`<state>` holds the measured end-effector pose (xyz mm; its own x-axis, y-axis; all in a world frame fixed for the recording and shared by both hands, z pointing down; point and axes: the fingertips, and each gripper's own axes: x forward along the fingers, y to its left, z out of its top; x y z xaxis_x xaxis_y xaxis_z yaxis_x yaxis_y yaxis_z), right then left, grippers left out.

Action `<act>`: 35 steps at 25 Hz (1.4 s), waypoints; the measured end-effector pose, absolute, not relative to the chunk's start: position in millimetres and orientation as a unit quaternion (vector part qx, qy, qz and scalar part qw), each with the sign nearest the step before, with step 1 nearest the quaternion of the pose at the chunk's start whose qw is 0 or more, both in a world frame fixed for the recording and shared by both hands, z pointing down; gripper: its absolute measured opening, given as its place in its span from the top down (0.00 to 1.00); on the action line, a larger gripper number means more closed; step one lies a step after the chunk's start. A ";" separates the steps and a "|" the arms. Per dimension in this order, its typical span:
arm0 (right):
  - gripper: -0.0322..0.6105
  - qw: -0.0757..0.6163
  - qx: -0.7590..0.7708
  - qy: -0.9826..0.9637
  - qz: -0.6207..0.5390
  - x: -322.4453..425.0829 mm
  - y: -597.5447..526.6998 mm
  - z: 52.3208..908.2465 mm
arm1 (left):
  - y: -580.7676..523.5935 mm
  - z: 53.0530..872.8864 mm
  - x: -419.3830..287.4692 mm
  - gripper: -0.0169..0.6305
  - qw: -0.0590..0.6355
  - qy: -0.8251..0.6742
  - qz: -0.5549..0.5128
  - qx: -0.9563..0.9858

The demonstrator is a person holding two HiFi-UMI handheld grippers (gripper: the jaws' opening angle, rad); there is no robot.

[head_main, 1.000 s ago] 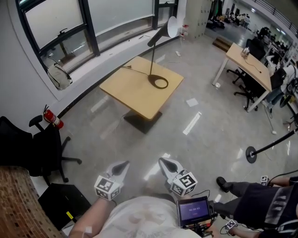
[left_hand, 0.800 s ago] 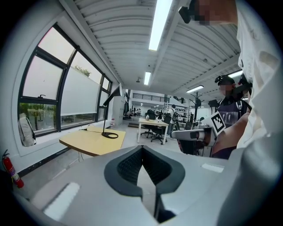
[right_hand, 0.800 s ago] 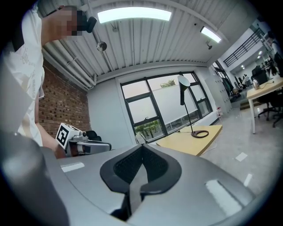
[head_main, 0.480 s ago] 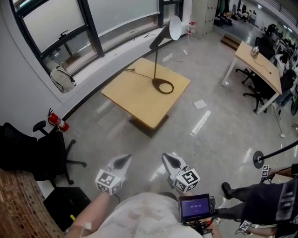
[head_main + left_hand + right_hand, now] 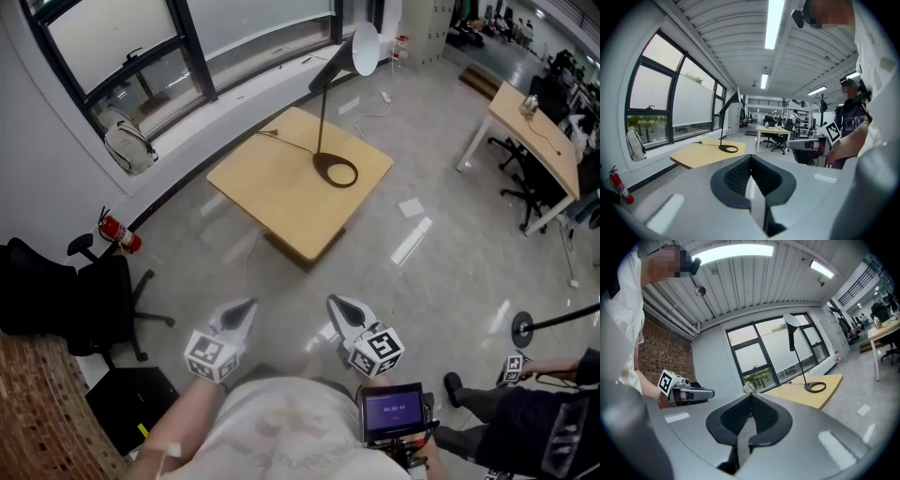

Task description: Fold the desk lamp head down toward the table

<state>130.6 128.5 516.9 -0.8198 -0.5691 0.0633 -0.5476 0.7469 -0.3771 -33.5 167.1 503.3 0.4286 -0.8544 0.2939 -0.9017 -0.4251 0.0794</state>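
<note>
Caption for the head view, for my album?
Left gripper and right gripper, shut and empty, far from the desk lamp.

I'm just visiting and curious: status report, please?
Left gripper, right gripper shut, empty, far from table. Desk lamp upright, head raised, untouched. Only floor between, nothing blocking.

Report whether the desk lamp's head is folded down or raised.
Raised: the lamp head sits atop its upright stem, high above the table.

A red fire extinguisher (image 5: 120, 232) stood at the left wall, near a black office chair (image 5: 66, 300). A pale backpack (image 5: 128, 147) leaned below the far windows.
</note>
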 end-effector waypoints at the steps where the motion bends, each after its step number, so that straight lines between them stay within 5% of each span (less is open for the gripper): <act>1: 0.93 0.027 -0.298 0.934 -0.194 130.1 126.6 517.2 | 165.9 503.6 -36.3 0.97 0.114 -0.527 0.105 0.835; 35: 0.93 -0.014 -0.410 0.900 -0.149 0.8 -32.1 471.6 | -47.4 478.1 -167.1 0.97 0.109 -0.422 0.044 0.899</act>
<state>0.8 -32.1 471.6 -0.6640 -0.7331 0.1474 -0.7415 0.6200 -0.2566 -167.1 -47.4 478.1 0.6398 -0.7491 0.1715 -0.7684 -0.6202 0.1576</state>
